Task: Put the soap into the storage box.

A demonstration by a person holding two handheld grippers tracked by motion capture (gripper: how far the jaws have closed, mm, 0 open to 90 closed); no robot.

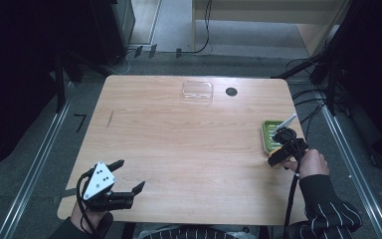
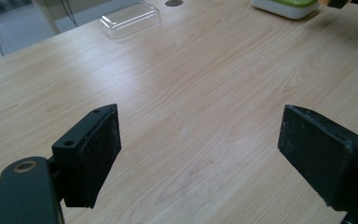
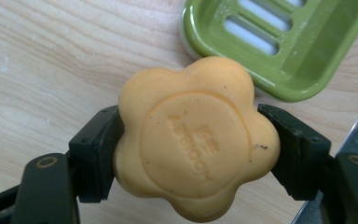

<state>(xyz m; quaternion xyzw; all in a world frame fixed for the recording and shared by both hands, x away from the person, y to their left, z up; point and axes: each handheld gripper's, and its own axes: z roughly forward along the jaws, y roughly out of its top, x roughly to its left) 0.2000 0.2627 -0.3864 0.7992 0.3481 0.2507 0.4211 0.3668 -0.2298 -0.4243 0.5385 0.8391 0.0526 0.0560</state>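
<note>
Here we are clamping the flower-shaped orange soap [image 3: 196, 137] in our right gripper [image 3: 193, 144] at the table's [image 1: 179, 149] three o'clock edge, its lower petal cut off, beside the green soap dish [image 3: 284, 46]; our left gripper [image 2: 200, 154] is gaping empty at seven o'clock.

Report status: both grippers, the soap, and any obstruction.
Right gripper shut on orange soap, beside green soap dish. Left gripper open, holding nothing. Clear lid far off; nothing in the way.

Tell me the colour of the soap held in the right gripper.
Orange-yellow soap, clearest in the right gripper view.
</note>
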